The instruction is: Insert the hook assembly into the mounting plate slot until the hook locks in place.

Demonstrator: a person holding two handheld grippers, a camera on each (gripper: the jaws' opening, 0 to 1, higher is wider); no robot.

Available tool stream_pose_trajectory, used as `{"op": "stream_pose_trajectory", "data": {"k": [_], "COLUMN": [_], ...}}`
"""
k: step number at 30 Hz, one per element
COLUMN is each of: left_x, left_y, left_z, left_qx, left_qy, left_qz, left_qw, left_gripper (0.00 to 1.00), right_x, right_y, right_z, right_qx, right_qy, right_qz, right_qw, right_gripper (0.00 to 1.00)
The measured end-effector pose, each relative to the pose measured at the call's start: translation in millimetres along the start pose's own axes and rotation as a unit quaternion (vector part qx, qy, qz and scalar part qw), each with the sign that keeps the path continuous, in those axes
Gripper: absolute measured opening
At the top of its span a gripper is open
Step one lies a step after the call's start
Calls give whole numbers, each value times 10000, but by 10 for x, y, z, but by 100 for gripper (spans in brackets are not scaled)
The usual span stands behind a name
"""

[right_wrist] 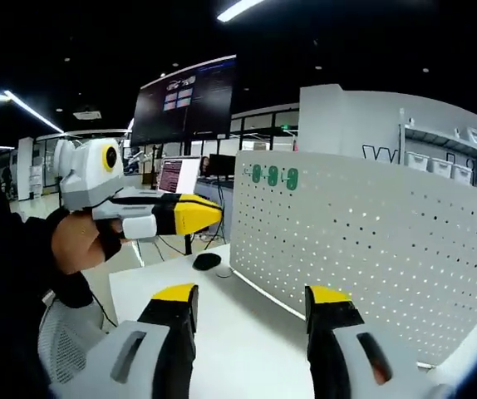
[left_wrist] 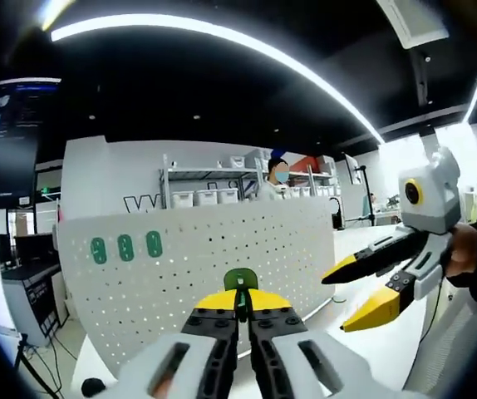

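The white perforated mounting plate point(left_wrist: 222, 249) stands upright on the table, with three green hooks point(left_wrist: 125, 247) set in its top left corner. My left gripper point(left_wrist: 240, 301) is shut on a small green hook piece point(left_wrist: 240, 279), held just in front of the plate. My right gripper point(left_wrist: 338, 301) comes in from the right with its yellow-tipped jaws apart, close to the plate's right end. In the right gripper view, the right gripper point(right_wrist: 253, 299) is open and holds nothing, facing the plate point(right_wrist: 371, 241) and its green hooks point(right_wrist: 273, 175). The left gripper point(right_wrist: 213, 214) hovers to the left of the plate's edge.
The plate rests on a white table point(right_wrist: 247, 332). A small black object point(right_wrist: 207, 261) lies on the table by the plate's left corner. Behind are monitors point(right_wrist: 184, 104), shelving with white bins point(left_wrist: 205, 195) and a person point(left_wrist: 278, 174) far back.
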State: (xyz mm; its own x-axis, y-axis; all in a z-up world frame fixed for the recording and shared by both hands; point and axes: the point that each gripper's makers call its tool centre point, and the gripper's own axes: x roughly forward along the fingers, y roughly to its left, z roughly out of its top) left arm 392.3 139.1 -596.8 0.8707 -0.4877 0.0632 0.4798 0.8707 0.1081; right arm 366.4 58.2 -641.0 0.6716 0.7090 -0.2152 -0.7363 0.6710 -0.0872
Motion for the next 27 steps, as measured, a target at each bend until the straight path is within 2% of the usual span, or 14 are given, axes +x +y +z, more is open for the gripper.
{"op": "stream_pose_trajectory", "data": {"k": [10, 15, 22, 27], "left_x": [217, 371, 631, 787], "left_y": [95, 174, 295, 384], "left_z": [140, 225, 316, 336], "left_qx": [-89, -199, -233, -154], "left_qy": [-145, -292, -468, -489], "left_qz": [90, 212, 402, 559], "left_qw": [9998, 9992, 9978, 9971], "left_gripper": [3, 3, 3, 3], "right_x": [-79, -128, -163, -189], "right_y": [-145, -201, -248, -272], "right_z": [-124, -154, -265, -306], "right_qx": [95, 115, 261, 333], "right_qy": [-47, -105, -62, -52], "right_qz": [-316, -455, -510, -559], "right_qw": [9994, 9988, 9983, 9979], "right_gripper": [70, 76, 76, 77]}}
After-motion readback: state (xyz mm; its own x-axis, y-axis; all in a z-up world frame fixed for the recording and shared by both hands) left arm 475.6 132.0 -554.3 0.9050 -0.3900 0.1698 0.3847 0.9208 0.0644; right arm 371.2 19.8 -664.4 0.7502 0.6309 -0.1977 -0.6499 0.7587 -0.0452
